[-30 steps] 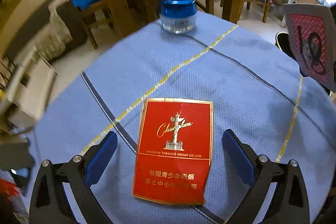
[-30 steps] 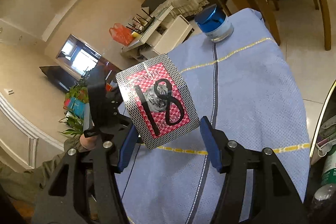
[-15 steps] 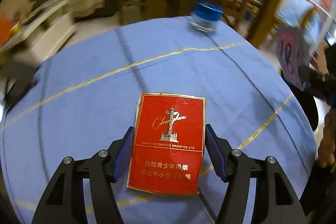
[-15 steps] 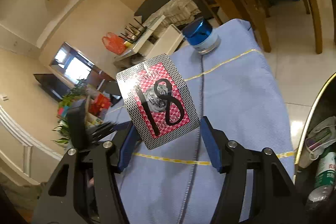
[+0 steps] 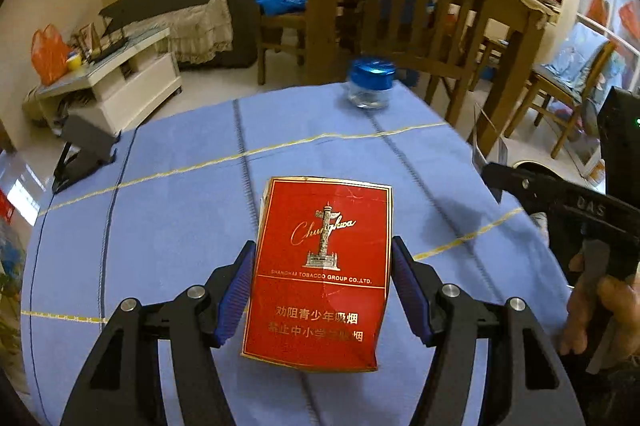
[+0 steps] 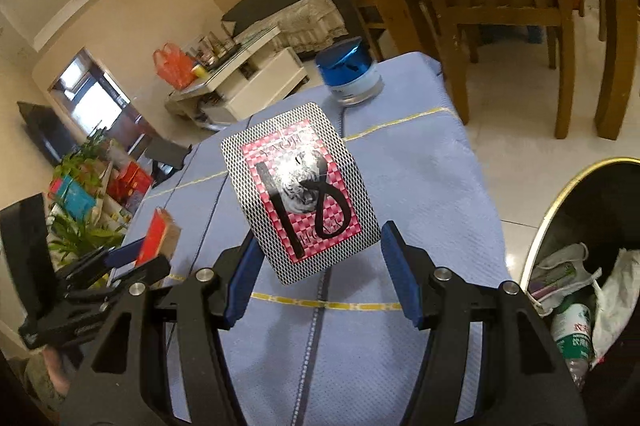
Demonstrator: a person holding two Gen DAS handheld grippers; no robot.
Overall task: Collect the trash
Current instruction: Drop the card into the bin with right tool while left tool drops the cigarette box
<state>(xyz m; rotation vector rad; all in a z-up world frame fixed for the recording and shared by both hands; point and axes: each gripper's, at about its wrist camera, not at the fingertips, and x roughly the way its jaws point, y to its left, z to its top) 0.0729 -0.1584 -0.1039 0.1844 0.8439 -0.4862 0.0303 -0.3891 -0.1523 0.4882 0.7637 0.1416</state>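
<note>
My left gripper [image 5: 322, 290] is shut on a red Chunghwa cigarette pack [image 5: 320, 266] and holds it above the blue tablecloth [image 5: 160, 210]. It also shows from the side in the right wrist view [image 6: 158, 236]. My right gripper [image 6: 316, 278] is shut on a playing-card box [image 6: 300, 190], silver and pink with "18" written in black, held above the cloth near the table's right edge. A black trash bin [image 6: 552, 210] with a gold rim stands on the floor at the right, holding bottles and wrappers.
A blue-lidded glass jar [image 5: 370, 82] stands at the table's far edge, seen also in the right wrist view [image 6: 350, 76]. A black stand [image 5: 84, 150] sits at the far left corner. Wooden chairs [image 5: 432, 10] and a dining table stand beyond.
My left gripper closed on the red cigarette pack and lifted it off the cloth. My right gripper, holding the card box, moved toward the trash bin, which now shows more fully.
</note>
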